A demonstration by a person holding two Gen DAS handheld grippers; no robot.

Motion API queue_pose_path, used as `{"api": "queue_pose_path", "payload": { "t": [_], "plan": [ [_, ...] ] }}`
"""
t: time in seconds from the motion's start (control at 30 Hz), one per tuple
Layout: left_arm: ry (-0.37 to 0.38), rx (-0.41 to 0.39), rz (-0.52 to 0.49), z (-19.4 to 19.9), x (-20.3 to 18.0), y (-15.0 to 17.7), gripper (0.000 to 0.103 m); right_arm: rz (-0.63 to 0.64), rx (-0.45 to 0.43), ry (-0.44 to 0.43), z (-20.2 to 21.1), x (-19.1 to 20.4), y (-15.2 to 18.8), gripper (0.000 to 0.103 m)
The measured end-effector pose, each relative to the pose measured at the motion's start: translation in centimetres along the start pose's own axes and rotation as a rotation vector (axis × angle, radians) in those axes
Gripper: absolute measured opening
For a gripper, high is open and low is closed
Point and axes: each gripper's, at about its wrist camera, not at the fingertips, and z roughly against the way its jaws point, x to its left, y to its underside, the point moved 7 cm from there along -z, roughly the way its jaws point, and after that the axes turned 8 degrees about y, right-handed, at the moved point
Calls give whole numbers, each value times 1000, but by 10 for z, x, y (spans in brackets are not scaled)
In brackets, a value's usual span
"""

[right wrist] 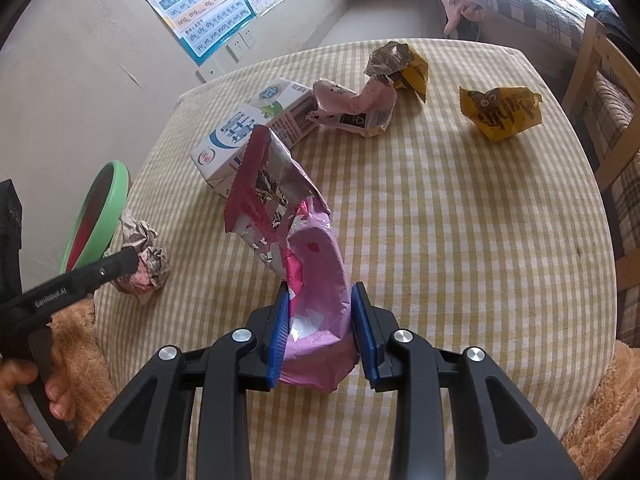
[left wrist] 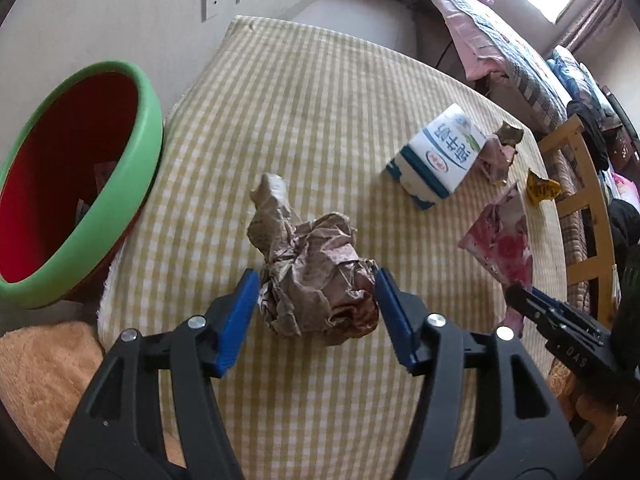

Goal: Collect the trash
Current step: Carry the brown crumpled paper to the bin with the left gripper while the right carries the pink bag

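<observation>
A crumpled brown paper ball (left wrist: 316, 280) lies on the yellow checked tablecloth (left wrist: 320, 100). My left gripper (left wrist: 315, 276) stands open around it, one blue pad on each side, close to the paper. My right gripper (right wrist: 321, 288) is shut on the lower end of a pink foil snack bag (right wrist: 316, 280), whose torn top stands up. A green-rimmed red bin (left wrist: 148, 120) sits off the table's left edge. A white and blue milk carton (left wrist: 436, 160), a crumpled pink wrapper (right wrist: 360, 108), a brown and gold wrapper (right wrist: 396, 60) and a yellow wrapper (right wrist: 500, 112) lie farther back.
A wooden chair (right wrist: 600, 80) stands at the table's right side, with a bed behind it. Orange fluffy fabric (left wrist: 40, 380) lies below the table's near left corner. A hand (right wrist: 52, 392) holds the left gripper's handle. Posters hang on the wall behind the table.
</observation>
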Motion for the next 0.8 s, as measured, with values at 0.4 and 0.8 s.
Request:
{"api": "queue_pose_path", "payload": {
  "t": [0.4,0.8],
  "plan": [
    [-26,-21,-17,11,-1,5,58,37,-42,22,17,7,-5,31],
    [-34,-29,-48,5,-6,0,35,49,-61,20,26,10,-6,31]
  ]
}}
